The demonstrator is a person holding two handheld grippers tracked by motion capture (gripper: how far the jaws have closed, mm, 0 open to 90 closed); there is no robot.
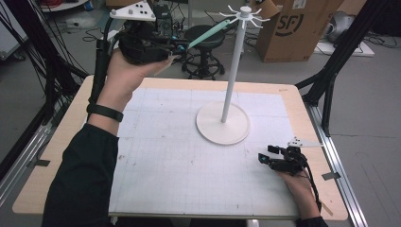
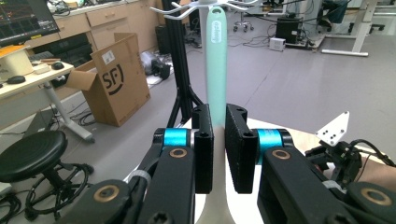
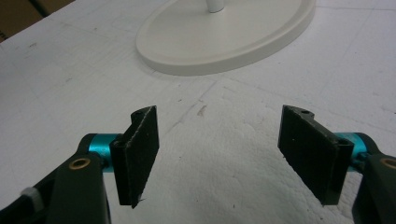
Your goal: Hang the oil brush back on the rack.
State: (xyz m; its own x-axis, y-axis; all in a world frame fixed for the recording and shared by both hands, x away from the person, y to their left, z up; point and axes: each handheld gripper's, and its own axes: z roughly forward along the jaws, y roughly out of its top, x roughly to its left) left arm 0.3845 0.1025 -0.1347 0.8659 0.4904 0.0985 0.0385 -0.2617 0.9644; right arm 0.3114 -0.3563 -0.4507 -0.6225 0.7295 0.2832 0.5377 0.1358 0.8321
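Left tool (image 2: pixel 218 149), clamped on the mint utensil (image 2: pixel 216 70), lifts its hanging hole toward the rack's hooks (image 1: pixel 245 15) at upper centre. I judge my right tool (image 1: pixel 276 158) rests with its jaws apart, idle, at the desk (image 1: pixel 66 142) lower right.

A lab: black frame legs (image 1: pixel 336 56), cables, a monitor (image 2: pixel 25 19), workbenches (image 2: pixel 28 77) and a cardboard box (image 1: pixel 295 28).

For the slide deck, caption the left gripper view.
Left gripper clamps a mint-green utensil handle, raised toward the white hook rack.

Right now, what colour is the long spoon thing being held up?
Pale mint green utensil, clearest in the left gripper view.
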